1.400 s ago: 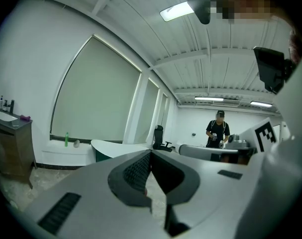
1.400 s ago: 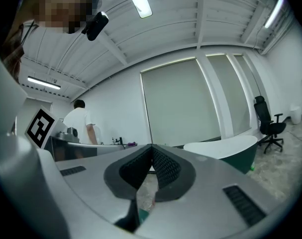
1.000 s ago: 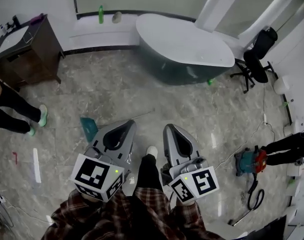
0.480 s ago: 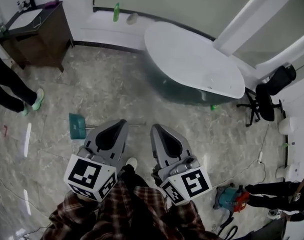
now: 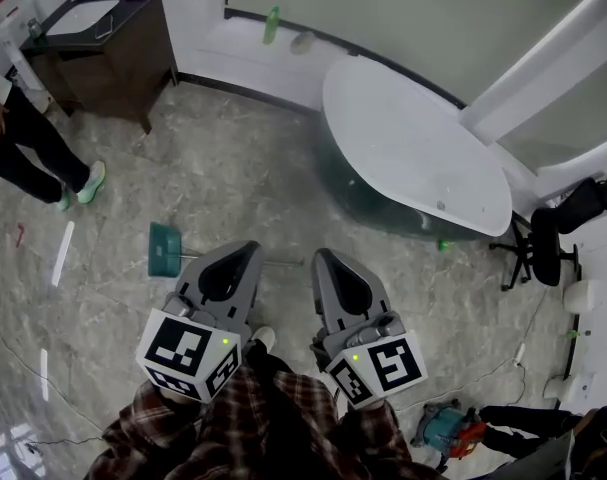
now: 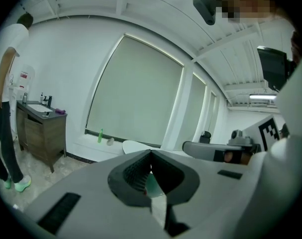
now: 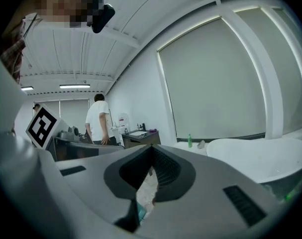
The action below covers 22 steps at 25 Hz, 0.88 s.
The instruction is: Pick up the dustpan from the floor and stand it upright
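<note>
The teal dustpan [image 5: 164, 249] lies flat on the marble floor, and its thin handle [image 5: 278, 262] runs right, passing behind the tips of both grippers in the head view. My left gripper [image 5: 249, 248] is held out over the floor just right of the pan, jaws shut with nothing between them. Beside it my right gripper [image 5: 322, 255] is also shut and empty. In the left gripper view the left gripper [image 6: 151, 152] points level at the far window, jaw tips meeting. The right gripper [image 7: 151, 147] shows the same closed tips in its own view.
A white bathtub [image 5: 413, 158] fills the upper right. A dark wooden vanity [image 5: 108, 43] stands at the upper left with a person [image 5: 33, 158] beside it. A black office chair [image 5: 563, 228] is at the right and a red and teal machine [image 5: 448, 433] with cables on the floor at the lower right.
The whole view has swung: tub and chair slid right, the vanity came further into view. Both grippers moved with the turn and stayed shut. The dustpan still lies on the floor.
</note>
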Motion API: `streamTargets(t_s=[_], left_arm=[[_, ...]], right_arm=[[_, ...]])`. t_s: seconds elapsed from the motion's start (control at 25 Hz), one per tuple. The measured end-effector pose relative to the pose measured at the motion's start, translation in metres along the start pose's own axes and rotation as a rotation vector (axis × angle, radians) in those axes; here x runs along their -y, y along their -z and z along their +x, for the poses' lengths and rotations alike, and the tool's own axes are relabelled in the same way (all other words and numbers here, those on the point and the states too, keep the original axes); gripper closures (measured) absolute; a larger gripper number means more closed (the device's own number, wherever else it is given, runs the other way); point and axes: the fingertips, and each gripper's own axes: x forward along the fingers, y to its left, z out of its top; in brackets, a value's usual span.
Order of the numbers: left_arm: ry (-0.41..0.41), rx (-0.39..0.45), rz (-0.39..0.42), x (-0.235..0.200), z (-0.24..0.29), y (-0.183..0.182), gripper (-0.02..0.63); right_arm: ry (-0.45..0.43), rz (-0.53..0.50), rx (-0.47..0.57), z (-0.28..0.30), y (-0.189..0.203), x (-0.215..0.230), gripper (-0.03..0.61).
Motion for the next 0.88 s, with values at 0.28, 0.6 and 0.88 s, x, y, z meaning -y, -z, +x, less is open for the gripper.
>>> streamTargets(t_s=[0.28, 0.6, 0.88], left_arm=[[0.02, 0.03, 0.033, -0.048, 0.036, -0.038, 0.603], [0.058, 0.034, 0.07, -0.086, 0.063, -0.073, 0.603], [0.064, 0.022, 0.06, -0.097, 0.085, -0.078, 0.603]], right_arm=[[0.021, -0.014, 0.028, 0.066, -0.023, 0.014, 0.568], [0.086, -0.026, 0.045, 0.119, -0.041, 0.029, 0.568], [0.102, -0.023, 0.017, 0.136, -0.042, 0.046, 0.568]])
